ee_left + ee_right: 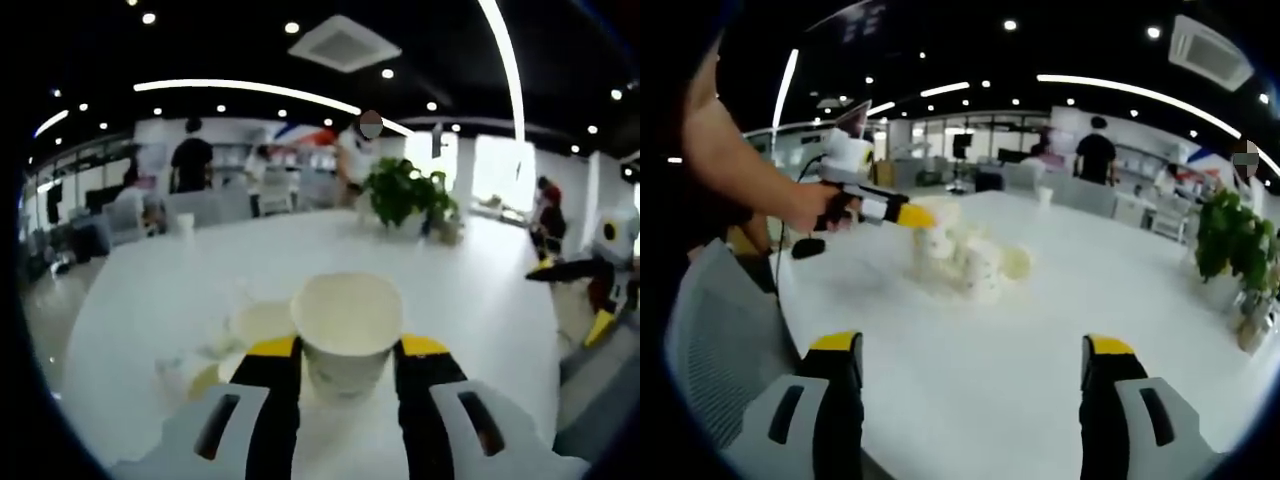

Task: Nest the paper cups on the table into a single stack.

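White tabletop [480, 290] runs through the middle of both views, with a potted plant [408, 192] at upper centre of the left gripper view. At lower centre there, the left gripper [346, 352] pinches an upright paper cup [346, 332] between its jaws; more cups [255, 325] lie just left. In the right gripper view, the right gripper [972, 352] stands spread wide over bare table, cups clustered above centre.
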Demonstrator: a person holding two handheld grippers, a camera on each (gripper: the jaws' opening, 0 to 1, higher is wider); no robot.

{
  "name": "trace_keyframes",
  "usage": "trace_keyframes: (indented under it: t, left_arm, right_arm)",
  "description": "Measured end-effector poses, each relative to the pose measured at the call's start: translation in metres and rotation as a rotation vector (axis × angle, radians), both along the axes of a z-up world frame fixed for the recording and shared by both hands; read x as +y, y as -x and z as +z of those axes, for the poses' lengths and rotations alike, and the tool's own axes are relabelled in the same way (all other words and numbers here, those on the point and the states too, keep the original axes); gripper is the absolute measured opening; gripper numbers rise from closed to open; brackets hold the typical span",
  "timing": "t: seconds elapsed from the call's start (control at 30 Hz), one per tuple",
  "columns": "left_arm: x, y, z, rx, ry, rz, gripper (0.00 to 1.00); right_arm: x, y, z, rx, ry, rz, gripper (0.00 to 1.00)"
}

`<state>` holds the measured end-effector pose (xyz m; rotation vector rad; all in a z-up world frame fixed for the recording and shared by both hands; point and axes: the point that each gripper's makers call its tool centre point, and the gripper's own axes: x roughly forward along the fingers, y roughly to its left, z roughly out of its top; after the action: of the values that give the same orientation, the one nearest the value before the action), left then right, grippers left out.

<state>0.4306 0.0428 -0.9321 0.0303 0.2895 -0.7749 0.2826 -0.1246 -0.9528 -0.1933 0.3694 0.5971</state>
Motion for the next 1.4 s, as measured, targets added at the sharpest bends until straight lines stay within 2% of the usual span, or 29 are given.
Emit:
trace_keyframes:
  t: [0.17,0.33,0.5,0.7,0.77,0.93,1.27,1.3,1.33,1.37,1.4]
  left_arm:
    - [-0.006,0.018,0.014,-0.016,-0.025,-0.051,0.34]
    - [-0.008,0.031,0.029,-0.019,-0.016,-0.078,0.34]
    - [-0.011,0.037,0.033,-0.013,-0.019,-0.097,0.34]
    - [-0.019,0.045,0.040,-0.017,-0.026,-0.128,0.34]
    - [-0.022,0.048,0.040,-0.029,-0.046,-0.144,0.34]
    - [-0.031,0.060,0.047,-0.049,-0.044,-0.184,0.34]
    - [-0.036,0.063,0.059,-0.052,-0.017,-0.213,0.34]
    - [-0.033,0.055,0.079,-0.049,-0.014,-0.220,0.34]
    - [-0.032,0.051,0.088,-0.050,-0.013,-0.224,0.34]
    - [-0.032,0.045,0.110,-0.046,-0.010,-0.230,0.34]
    - [-0.032,0.042,0.120,-0.047,-0.011,-0.232,0.34]
  right_arm:
    - [0.001,0.008,0.011,-0.001,-0.002,0.001,0.88]
    - [-0.001,0.016,0.023,-0.001,-0.005,0.001,0.88]
    - [-0.003,0.020,0.031,0.000,-0.006,0.002,0.88]
    - [-0.005,0.020,0.034,0.003,-0.004,0.004,0.88]
    - [-0.005,0.020,0.035,0.004,-0.005,0.003,0.88]
    - [-0.006,0.019,0.035,0.004,-0.004,0.001,0.88]
    - [-0.004,0.018,0.034,0.005,-0.002,0.005,0.88]
    - [-0.005,0.018,0.034,0.005,-0.002,0.006,0.88]
    - [-0.001,0.010,0.056,0.008,0.001,0.005,0.88]
    - [0.000,0.006,0.064,0.007,0.000,0.005,0.88]
    - [0.001,0.002,0.074,0.009,0.001,0.004,0.88]
